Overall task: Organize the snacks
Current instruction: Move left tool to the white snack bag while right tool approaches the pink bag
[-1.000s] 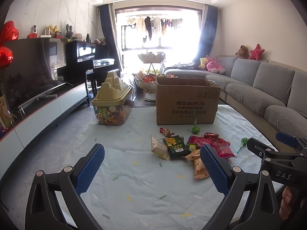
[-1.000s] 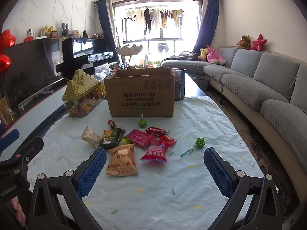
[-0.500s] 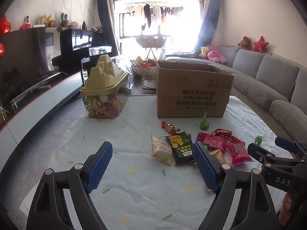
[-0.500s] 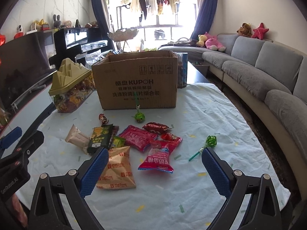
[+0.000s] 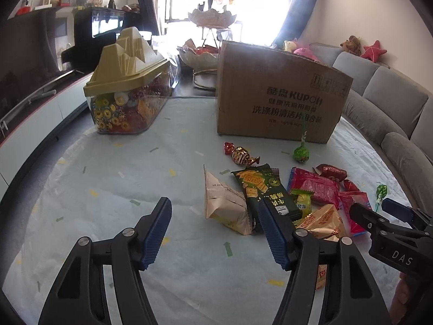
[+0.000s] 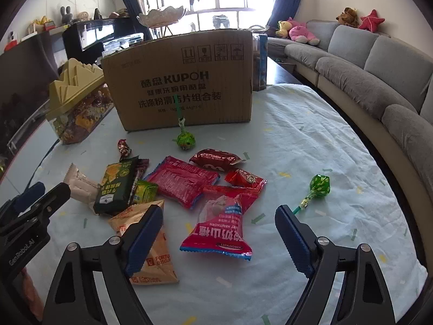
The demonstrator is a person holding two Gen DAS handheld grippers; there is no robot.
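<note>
Both grippers hover above the worktop with their fingers spread wide and nothing held. The left gripper faces bare cloth between its fingers; the beige packet lies just inside its right finger, and the dark green packet runs up to that finger's tip. Past that finger sit the orange biscuit bag and the red packets.

The right gripper has the red-and-blue hawthorn pouch lying between its fingers, untouched. Its left finger covers part of the orange biscuit bag; beyond its right finger, just off the tip, lies a green lollipop.

Ahead of the fingers the rest of the snacks spread out: a large pink-red packet, small red packets, a wrapped candy and a second green lollipop propped against the cardboard box. The box stands across the far side, with a clear candy container under a gold lid to its left. A grey sofa runs along the right.
</note>
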